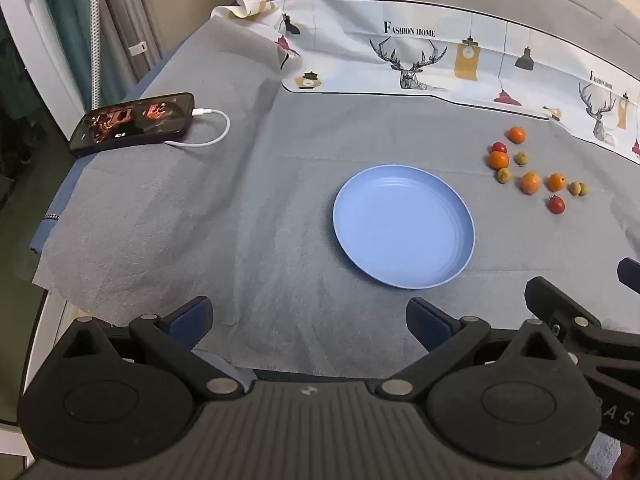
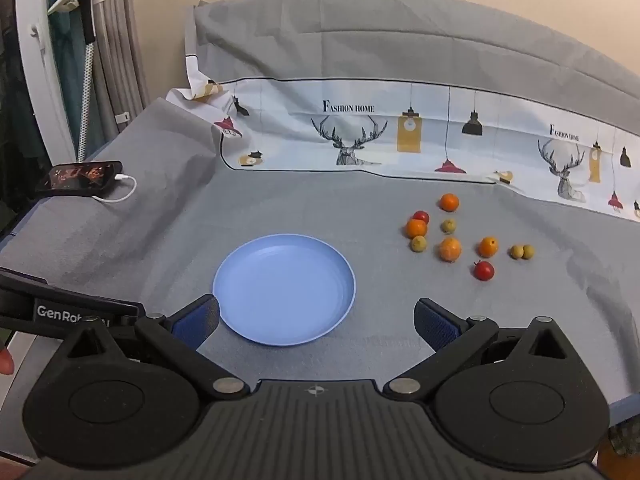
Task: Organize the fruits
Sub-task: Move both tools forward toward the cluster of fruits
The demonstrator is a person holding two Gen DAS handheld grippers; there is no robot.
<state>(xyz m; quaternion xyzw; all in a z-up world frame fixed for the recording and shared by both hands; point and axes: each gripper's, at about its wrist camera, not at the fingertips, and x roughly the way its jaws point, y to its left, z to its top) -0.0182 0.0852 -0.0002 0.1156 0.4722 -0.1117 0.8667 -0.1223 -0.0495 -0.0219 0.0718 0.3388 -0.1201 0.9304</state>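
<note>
An empty blue plate (image 1: 404,226) (image 2: 285,289) lies on the grey cloth. To its right, small fruits are scattered: several oranges (image 1: 531,183) (image 2: 450,249), two red fruits (image 1: 556,204) (image 2: 484,270) and several yellow-green ones (image 1: 504,175) (image 2: 418,244). My left gripper (image 1: 310,318) hovers open over bare cloth in front of the plate, nothing between its fingers. My right gripper (image 2: 316,320) is open too, its left fingertip (image 2: 198,320) over the plate's near-left rim. Both stand well short of the fruits.
A phone (image 1: 134,123) (image 2: 79,176) with a lit screen and a white charging cable (image 1: 208,128) lies at the far left edge. A printed deer-pattern cloth (image 1: 420,60) (image 2: 400,136) runs along the back. Part of the right gripper (image 1: 576,316) shows at the left wrist view's right edge.
</note>
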